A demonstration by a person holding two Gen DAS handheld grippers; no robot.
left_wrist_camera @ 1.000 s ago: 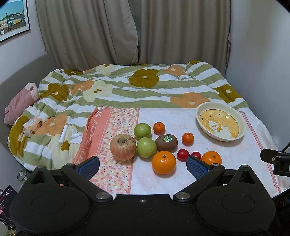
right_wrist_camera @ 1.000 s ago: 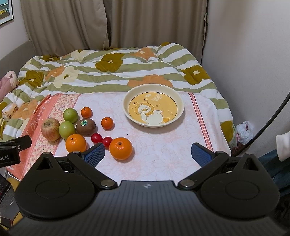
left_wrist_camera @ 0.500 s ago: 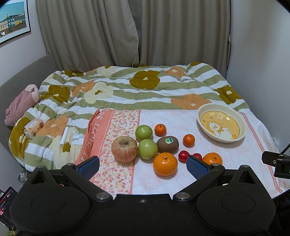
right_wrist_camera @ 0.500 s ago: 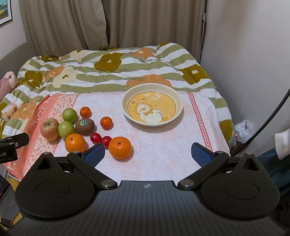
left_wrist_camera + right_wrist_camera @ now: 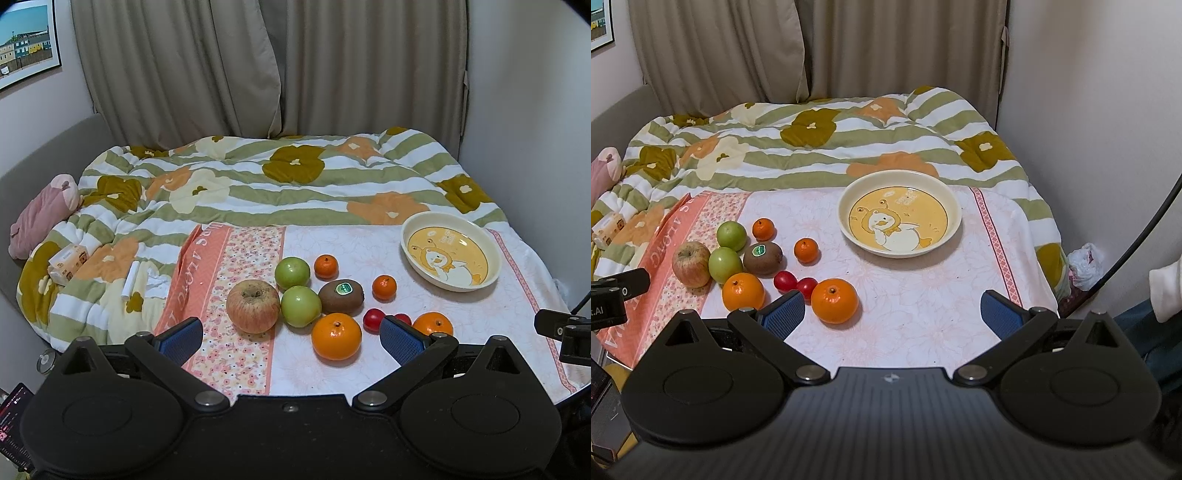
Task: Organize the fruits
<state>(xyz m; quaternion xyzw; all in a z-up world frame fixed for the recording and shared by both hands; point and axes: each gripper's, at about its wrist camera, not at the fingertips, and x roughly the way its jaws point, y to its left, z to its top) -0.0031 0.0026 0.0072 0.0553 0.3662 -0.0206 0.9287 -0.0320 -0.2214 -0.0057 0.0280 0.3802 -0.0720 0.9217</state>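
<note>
Left claw (image 5: 291, 334): held spread wide apart, nothing between its blue pads, raised over the near edge of the pale floral cloth (image 5: 461, 314) spread on the bed.
Right claw (image 5: 891, 308): likewise spread wide and holding nothing, raised above the cloth.
Fruit cluster: 10 pieces lie loose on the cloth, none yet in the cream round plate with a duck picture (image 5: 955, 221).
Nearest fruit to right claw: a large round orange (image 5: 834, 301), seen at about 11 o'clock, just beside the left pad.
Nearest fruit to left claw: a second large round orange (image 5: 336, 336) at about 1 o'clock, with a reddish apple (image 5: 253, 306) at 11 o'clock.
Plate bearing: at 12 o'clock from the right claw, at 2 o'clock and well apart from the left claw.
Long axis: the oranges are round, so no axis is favoured; the brown stickered kiwi (image 5: 762, 258) lies lengthwise from 9 to 3 o'clock.
Judgement: the right claw is the nearer to the plate, and its orange is judged the likely first pick.
</note>
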